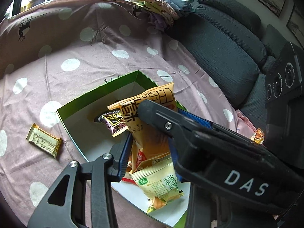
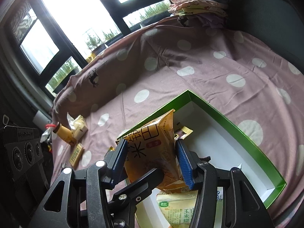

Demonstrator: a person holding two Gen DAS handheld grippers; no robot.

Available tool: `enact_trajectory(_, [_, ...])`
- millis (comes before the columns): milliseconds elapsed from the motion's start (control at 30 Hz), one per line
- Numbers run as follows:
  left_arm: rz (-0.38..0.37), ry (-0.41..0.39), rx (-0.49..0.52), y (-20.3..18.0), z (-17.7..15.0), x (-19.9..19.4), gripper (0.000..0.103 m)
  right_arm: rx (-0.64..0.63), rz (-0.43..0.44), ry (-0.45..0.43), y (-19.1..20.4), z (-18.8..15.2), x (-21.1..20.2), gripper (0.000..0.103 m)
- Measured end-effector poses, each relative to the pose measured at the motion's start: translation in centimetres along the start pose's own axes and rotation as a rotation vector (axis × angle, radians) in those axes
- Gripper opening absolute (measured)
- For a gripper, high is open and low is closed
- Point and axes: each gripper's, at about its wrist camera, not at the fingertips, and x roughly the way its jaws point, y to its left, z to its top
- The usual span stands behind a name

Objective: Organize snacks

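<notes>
An orange snack bag [image 1: 152, 117] with large black characters hangs over the green box with a white inside [image 1: 79, 112]. Both grippers hold it. My left gripper [image 1: 150, 150] has its blue pads on the bag's sides. My right gripper [image 2: 152, 157] is shut on the same orange bag [image 2: 152, 148], and its black body crosses the left wrist view. In the box lie a dark purple packet [image 1: 114, 122] and a pale yellow-green packet [image 1: 161, 186]. A gold-and-white bar [image 1: 44, 142] lies on the sheet left of the box.
The box [image 2: 237, 133] sits on a pink polka-dot bed sheet [image 2: 209, 72]. A brown bottle [image 2: 64, 134], a tissue pack [image 2: 79, 127] and a small yellow packet [image 2: 77, 153] lie at the left edge. Folded clothes [image 2: 199, 5] and a dark headboard [image 1: 218, 47] are at the back.
</notes>
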Motion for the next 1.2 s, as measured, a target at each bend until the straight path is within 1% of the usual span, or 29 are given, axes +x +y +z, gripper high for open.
enact_trajectory(167, [-0.009,0.038,-0.016,0.2,-0.1,1.0,0.038,0.002,-0.024,0.028,-0.6,0.0,0.8,0.055])
enact_trajectory(500, [-0.066,0.108,-0.069,1.0,-0.4,3.0,0.038,0.009,-0.087,0.079,-1.3,-0.2,2.1,0.055])
enact_trajectory(633, [-0.078,0.124,-0.090,1.3,-0.4,3.4,0.038,0.010,-0.107,0.090,-1.3,-0.2,2.4,0.055])
enact_trajectory(767, [-0.080,0.122,-0.102,1.3,-0.6,3.1,0.038,0.002,-0.125,0.099,-1.2,-0.3,2.5,0.055])
enact_trajectory(900, [-0.041,0.068,-0.104,1.9,-0.8,1.0,0.040,-0.016,-0.137,0.081,-0.6,-0.3,2.1,0.055])
enact_trajectory(967, [-0.027,0.040,-0.126,2.9,-0.9,-0.6,0.041,-0.028,-0.148,0.066,-0.1,-0.3,1.7,0.055])
enact_trajectory(1033, [0.004,0.005,-0.157,4.4,-1.0,-2.4,0.043,-0.035,-0.156,0.050,0.3,-0.3,1.2,0.055])
enact_trajectory(1133, [0.089,-0.050,-0.214,7.2,-2.0,-5.7,0.047,-0.038,-0.149,0.012,0.9,-0.1,0.3,0.055])
enact_trajectory(1200, [0.157,-0.083,-0.284,9.7,-3.1,-7.8,0.054,-0.043,-0.128,-0.012,1.6,0.0,-0.2,0.057])
